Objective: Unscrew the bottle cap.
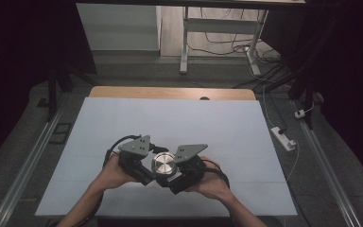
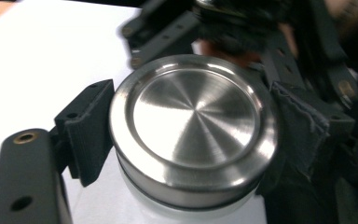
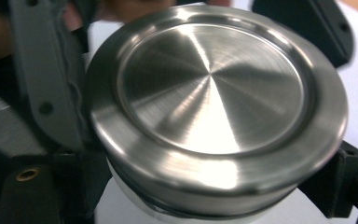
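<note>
A white jar with a round brushed-steel lid [image 1: 163,164] sits near the tabletop's [image 1: 170,118] near edge. The right gripper [image 1: 170,182] clamps the jar body; the left gripper [image 1: 152,176] is closed on the lid. Step judged: unscrewing. Next move calls for twisting the lid while bracing the jar.

Room dim, edges nearly black. White tabletop [image 1: 170,123] w/ wood edge [image 1: 172,92] at far side. Floor grey — metal rails [image 1: 26,165] run along both sides. Behind: white desk frame [image 1: 185,42] w/ loose cables [image 1: 227,45] under it, pale cabinet panel [image 1: 118,26] left. White power strip [image 1: 283,138] on floor, right of the table.
</note>
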### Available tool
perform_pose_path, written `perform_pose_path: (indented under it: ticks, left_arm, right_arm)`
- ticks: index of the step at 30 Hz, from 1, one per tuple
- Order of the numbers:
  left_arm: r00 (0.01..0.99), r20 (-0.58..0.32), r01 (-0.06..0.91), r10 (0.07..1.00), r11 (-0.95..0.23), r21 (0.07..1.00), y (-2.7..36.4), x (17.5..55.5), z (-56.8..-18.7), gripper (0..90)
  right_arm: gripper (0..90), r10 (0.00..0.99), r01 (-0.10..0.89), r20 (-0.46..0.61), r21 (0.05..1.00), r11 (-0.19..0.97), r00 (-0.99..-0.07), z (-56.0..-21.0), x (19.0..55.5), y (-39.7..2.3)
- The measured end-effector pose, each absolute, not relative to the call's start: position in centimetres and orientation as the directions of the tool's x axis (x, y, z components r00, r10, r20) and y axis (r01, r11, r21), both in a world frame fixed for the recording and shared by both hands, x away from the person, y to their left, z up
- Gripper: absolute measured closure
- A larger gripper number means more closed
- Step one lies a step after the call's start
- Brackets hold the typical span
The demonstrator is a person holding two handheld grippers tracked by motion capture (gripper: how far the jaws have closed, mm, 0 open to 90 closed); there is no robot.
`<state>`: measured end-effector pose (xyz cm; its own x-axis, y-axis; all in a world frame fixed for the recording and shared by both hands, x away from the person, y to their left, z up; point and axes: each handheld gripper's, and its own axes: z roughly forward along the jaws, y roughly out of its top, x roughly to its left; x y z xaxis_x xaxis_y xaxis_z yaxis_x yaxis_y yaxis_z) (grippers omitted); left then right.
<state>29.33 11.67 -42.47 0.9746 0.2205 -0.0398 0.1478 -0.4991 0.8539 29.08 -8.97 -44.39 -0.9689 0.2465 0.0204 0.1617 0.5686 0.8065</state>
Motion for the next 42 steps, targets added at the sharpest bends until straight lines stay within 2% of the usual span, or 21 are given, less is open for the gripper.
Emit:
perform_pose_path:
  ticks: [5, 8, 11, 13, 15, 18, 21, 24, 28, 31, 32, 36, 42]
  left_arm:
    - [0.92, 0.005, 0.207, 0.392, -0.496, 0.843, 10.1, 28.6, -42.2, 19.8]
    - [0.904, 0.01, 0.225, 0.426, -0.497, 0.838, 9.7, 28.4, -42.1, 19.8]
    - [0.914, -0.003, 0.22, 0.406, -0.49, 0.843, 10.0, 28.5, -41.8, 18.9]
    - [0.94, -0.073, 0.217, 0.332, -0.42, 0.881, 11.4, 28.8, -41.0, 13.7]
    - [0.951, -0.065, 0.19, 0.303, -0.404, 0.895, 12.3, 28.6, -40.2, 10.8]
    - [0.961, -0.029, 0.144, 0.276, -0.405, 0.903, 13.7, 28.4, -39.5, 12.2]
    - [0.971, -0.041, 0.136, 0.236, -0.405, 0.904, 14.4, 28.6, -39.6, 13.1]
    - [0.979, -0.036, 0.124, 0.201, -0.447, 0.886, 14.2, 29.0, -40.2, 12.1]
    - [0.993, -0.049, 0.096, 0.11, -0.488, 0.868, 13.5, 29.3, -41.1, 12.0]
    - [0.995, -0.028, 0.071, 0.092, -0.506, 0.859, 13.1, 29.2, -41.3, 13.2]
    - [0.996, -0.027, 0.068, 0.089, -0.498, 0.865, 13.1, 29.1, -41.3, 20.1]
    - [0.99, -0.018, 0.087, 0.143, -0.491, 0.867, 12.8, 28.9, -41.3, 20.5]
    - [0.924, 0.001, 0.19, 0.382, -0.461, 0.867, 10.9, 28.4, -41.7, 20.6]
  right_arm:
    - [15.1, 0.35, 0.205, 0.003, 0.815, 0.542, -0.937, -44.5, 29.6, -9.3]
    - [15.1, 0.379, 0.214, -0.008, 0.815, 0.539, -0.925, -44.5, 29.6, -9.3]
    - [15.1, 0.374, 0.216, 0.001, 0.819, 0.532, -0.927, -44.4, 29.7, -9.3]
    - [15.1, 0.359, 0.214, 0.016, 0.828, 0.519, -0.933, -44.1, 29.5, -9.4]
    - [15.1, 0.342, 0.21, 0.027, 0.833, 0.511, -0.939, -43.9, 29.4, -9.4]
    - [15.1, 0.316, 0.201, 0.038, 0.841, 0.502, -0.948, -43.6, 29.3, -9.5]
    - [15.1, 0.293, 0.198, 0.052, 0.845, 0.497, -0.955, -43.5, 29.2, -9.5]
    - [15.1, 0.259, 0.188, 0.059, 0.839, 0.511, -0.964, -43.6, 28.9, -9.2]
    - [15.1, 0.201, 0.158, 0.057, 0.831, 0.533, -0.978, -43.7, 28.6, -8.9]
    - [15.1, 0.191, 0.149, 0.051, 0.827, 0.543, -0.98, -43.7, 28.4, -8.8]
    - [15.0, 0.194, 0.152, 0.052, 0.825, 0.544, -0.98, -43.7, 28.4, -8.7]
    - [15.1, 0.227, 0.163, 0.045, 0.829, 0.535, -0.973, -43.7, 28.7, -8.9]
    - [15.1, 0.354, 0.231, 0.042, 0.827, 0.513, -0.934, -44.0, 29.5, -9.3]
